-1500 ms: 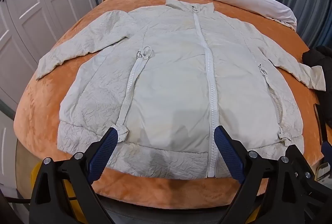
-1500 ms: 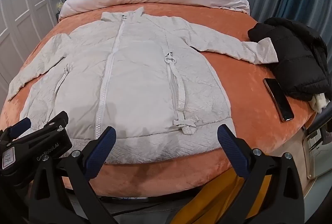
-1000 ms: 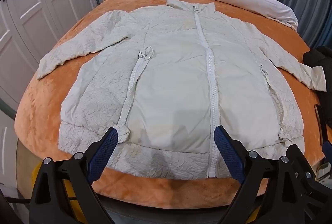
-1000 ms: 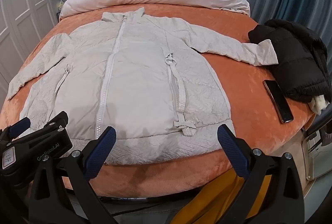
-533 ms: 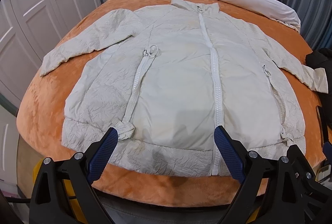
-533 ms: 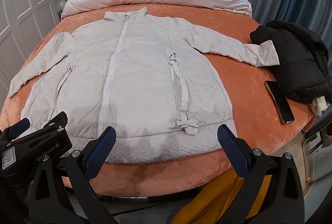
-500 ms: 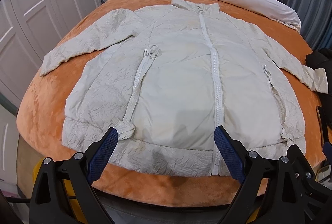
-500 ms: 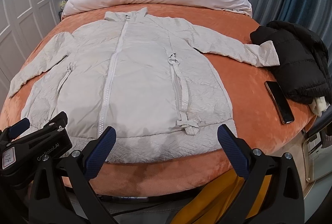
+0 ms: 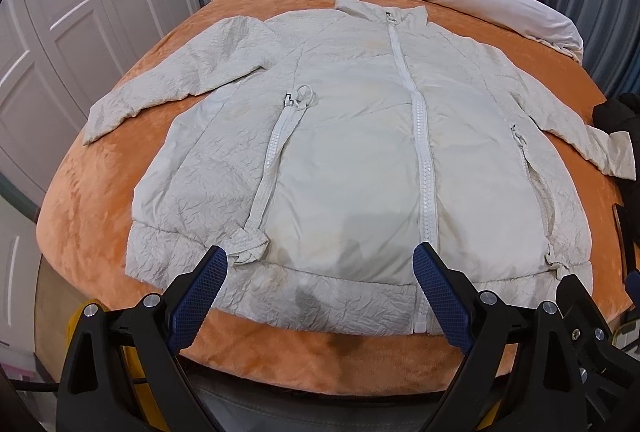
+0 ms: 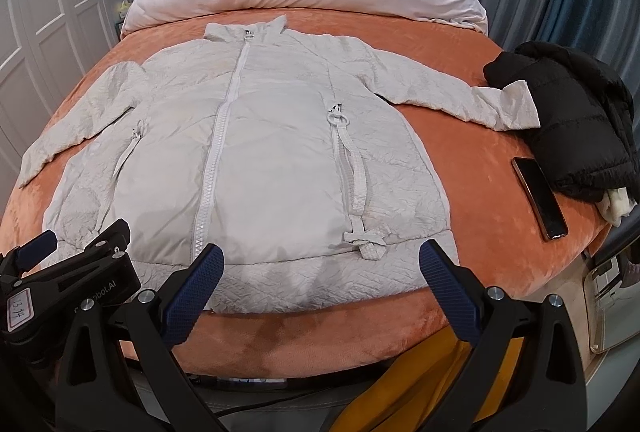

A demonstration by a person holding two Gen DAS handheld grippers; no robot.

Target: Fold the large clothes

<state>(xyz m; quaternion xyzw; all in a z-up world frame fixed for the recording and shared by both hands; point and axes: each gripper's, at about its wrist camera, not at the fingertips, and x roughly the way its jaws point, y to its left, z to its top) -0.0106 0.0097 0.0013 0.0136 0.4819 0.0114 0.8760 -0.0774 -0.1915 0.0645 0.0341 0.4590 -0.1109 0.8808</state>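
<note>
Both jaws are spread wide and empty: left gripper [image 9: 318, 288] and right gripper [image 10: 320, 284] hover at the hem. No fold is begun; the jacket [image 9: 360, 152] lies flat, zipped, on the bed [image 10: 472, 192]. A sleeve [image 10: 452, 96] should probably be gripped next.

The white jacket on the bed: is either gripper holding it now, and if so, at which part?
Nothing is held. The left gripper and the right gripper are both open, short of the hem of the white jacket, which lies flat.
</note>
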